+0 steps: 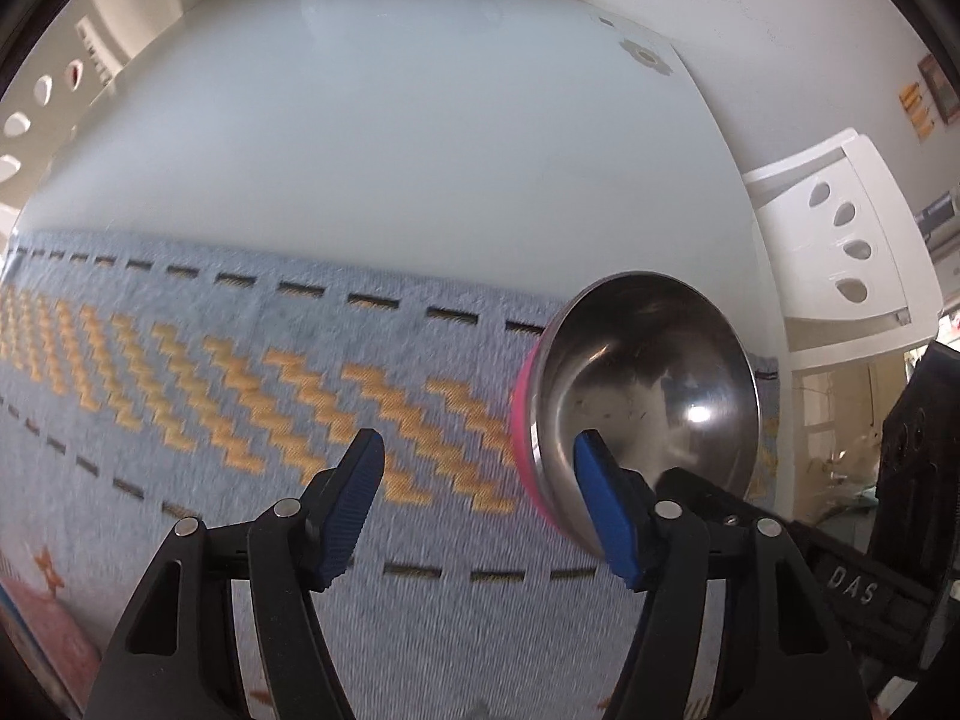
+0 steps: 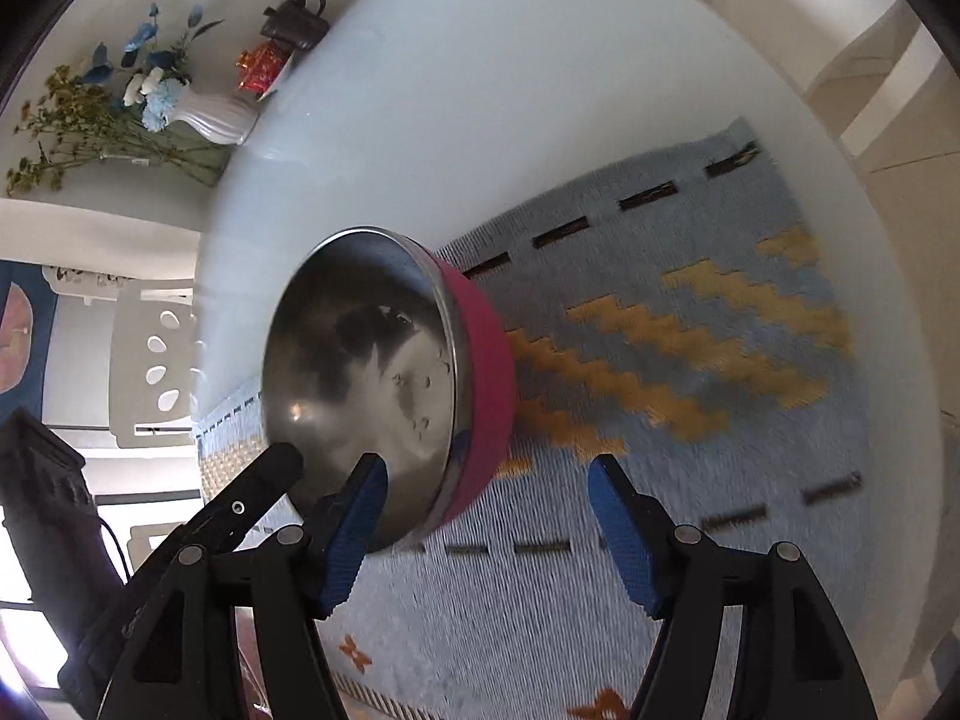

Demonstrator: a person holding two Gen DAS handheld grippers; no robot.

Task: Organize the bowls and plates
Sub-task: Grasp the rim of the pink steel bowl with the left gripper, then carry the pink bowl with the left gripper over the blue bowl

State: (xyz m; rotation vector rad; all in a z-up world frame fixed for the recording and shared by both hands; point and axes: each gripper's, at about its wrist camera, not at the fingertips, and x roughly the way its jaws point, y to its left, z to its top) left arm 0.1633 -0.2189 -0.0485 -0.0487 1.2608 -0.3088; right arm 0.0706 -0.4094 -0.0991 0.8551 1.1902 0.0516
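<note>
A steel bowl with a pink outside (image 1: 654, 396) sits at the right end of the blue and yellow woven mat (image 1: 240, 360), on a white glass table (image 1: 390, 150). My left gripper (image 1: 480, 441) hangs open over the mat with nothing between its fingers. Its right finger overlaps the bowl's near rim. In the right wrist view the same bowl (image 2: 360, 360) lies to the left. My right gripper (image 2: 489, 462) is open and empty over the mat (image 2: 660, 360), with its left finger in front of the bowl. The bowl is between the two grippers. Whether either touches it is unclear.
At the table's far end stand a white vase (image 2: 222, 117) with flowers, a red cup on a saucer (image 2: 258, 66) and a dark teapot (image 2: 297, 18). A white chair (image 1: 840, 228) is close to the table edge beside the bowl.
</note>
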